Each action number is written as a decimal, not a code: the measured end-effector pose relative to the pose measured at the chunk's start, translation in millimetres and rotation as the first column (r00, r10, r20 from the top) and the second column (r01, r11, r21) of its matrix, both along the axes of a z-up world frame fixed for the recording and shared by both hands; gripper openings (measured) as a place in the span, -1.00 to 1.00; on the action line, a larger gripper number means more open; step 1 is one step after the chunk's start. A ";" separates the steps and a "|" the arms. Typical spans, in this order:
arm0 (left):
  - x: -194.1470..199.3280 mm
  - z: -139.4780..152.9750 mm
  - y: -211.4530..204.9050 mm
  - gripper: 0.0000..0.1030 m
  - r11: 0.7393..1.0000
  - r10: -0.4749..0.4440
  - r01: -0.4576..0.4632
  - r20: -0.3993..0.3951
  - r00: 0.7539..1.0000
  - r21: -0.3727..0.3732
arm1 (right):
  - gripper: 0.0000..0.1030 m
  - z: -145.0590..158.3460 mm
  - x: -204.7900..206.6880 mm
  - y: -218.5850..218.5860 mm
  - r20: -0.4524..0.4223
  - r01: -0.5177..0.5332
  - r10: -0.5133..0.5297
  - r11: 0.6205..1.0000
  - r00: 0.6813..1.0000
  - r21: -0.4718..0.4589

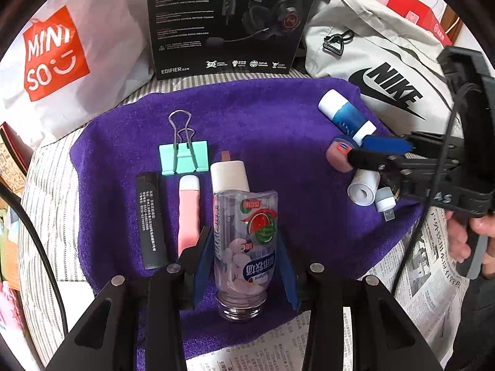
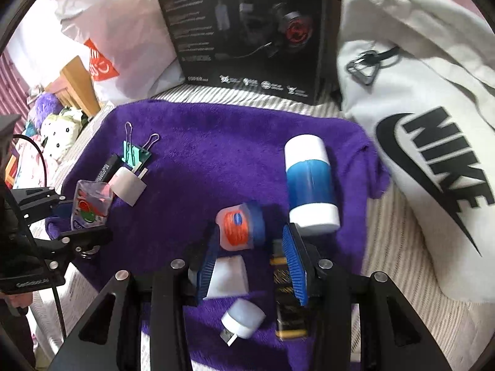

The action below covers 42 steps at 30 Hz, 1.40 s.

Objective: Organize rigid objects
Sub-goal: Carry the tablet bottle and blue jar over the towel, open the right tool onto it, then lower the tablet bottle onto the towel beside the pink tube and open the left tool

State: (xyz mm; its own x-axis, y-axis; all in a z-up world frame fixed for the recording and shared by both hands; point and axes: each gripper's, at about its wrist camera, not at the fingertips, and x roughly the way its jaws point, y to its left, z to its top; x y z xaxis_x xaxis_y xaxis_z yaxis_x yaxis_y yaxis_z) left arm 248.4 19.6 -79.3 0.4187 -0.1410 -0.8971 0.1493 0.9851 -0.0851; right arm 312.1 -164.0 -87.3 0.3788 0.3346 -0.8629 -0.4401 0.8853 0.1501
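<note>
On the purple towel point(image 1: 278, 117), my left gripper point(image 1: 244, 238) is shut on a clear candy bottle point(image 1: 244, 216) with a watermelon label, cap toward the camera. Left of it lie a pink tube point(image 1: 188, 213), a black bar point(image 1: 150, 219), a mint binder clip point(image 1: 182, 156) and a white case point(image 1: 229, 174). My right gripper point(image 2: 250, 232) is open, and a small orange jar with a blue lid point(image 2: 239, 225) lies between its fingertips, against the left pad. A blue-and-white cylinder point(image 2: 311, 182) lies just beyond. A white roll point(image 2: 229, 275), a USB light point(image 2: 243, 320) and a black-yellow item point(image 2: 287, 293) lie under the fingers.
A black headset box point(image 1: 229, 21) stands behind the towel, with a white Miniso bag point(image 1: 55, 52) to its left and a white Nike bag point(image 1: 386, 83) to its right. Newspaper point(image 1: 427, 272) covers the near right. A person's hand point(image 1: 464, 235) holds the right gripper.
</note>
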 end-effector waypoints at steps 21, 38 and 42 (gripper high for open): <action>9.0 -16.5 -41.6 -0.26 0.982 -0.103 0.108 -0.042 0.994 0.152 | -0.14 29.6 -51.4 -46.1 0.033 0.062 -0.063 0.997 0.997 0.047; -9.7 -11.3 -22.7 0.32 0.998 -0.027 0.029 -0.036 0.999 0.048 | 0.16 21.0 -98.9 -58.1 -0.077 0.146 -0.139 0.983 0.987 0.107; -26.5 5.6 -17.8 0.54 0.999 0.006 -0.005 -0.008 1.000 0.053 | 0.21 26.6 -109.7 -59.6 -0.085 0.176 -0.169 0.981 0.982 0.086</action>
